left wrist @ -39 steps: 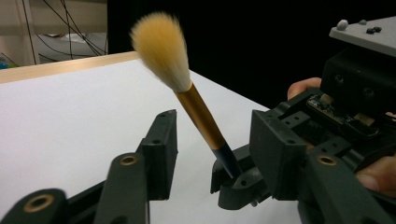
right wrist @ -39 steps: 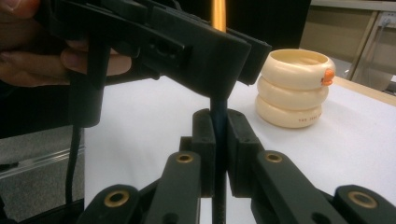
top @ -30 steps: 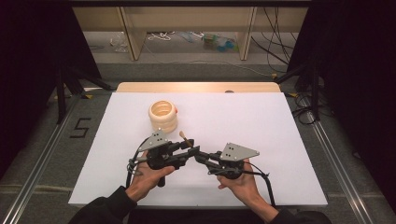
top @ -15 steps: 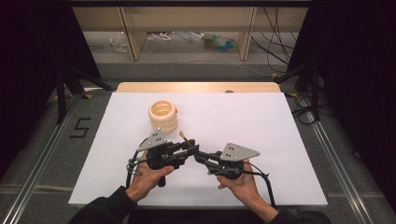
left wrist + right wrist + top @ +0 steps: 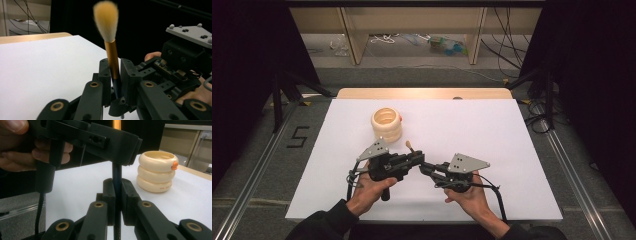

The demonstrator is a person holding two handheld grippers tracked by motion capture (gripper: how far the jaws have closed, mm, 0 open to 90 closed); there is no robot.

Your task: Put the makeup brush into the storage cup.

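Both grippers meet at table centre, six o'clock of the cream ringed cup [image 5: 387, 124]. The left gripper [image 5: 115, 75], jaws just closing, now pinches the makeup brush [image 5: 111, 56] on its gold ferrule; the right gripper [image 5: 117, 192] clamps the dark handle below. Light, stiff, slick stem, I'd say; soft tuft best left untouched.

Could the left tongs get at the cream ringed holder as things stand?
Probably not yet: the left tongs have just closed on the brush, which the right tongs also clamp. The table toward the holder looks free.
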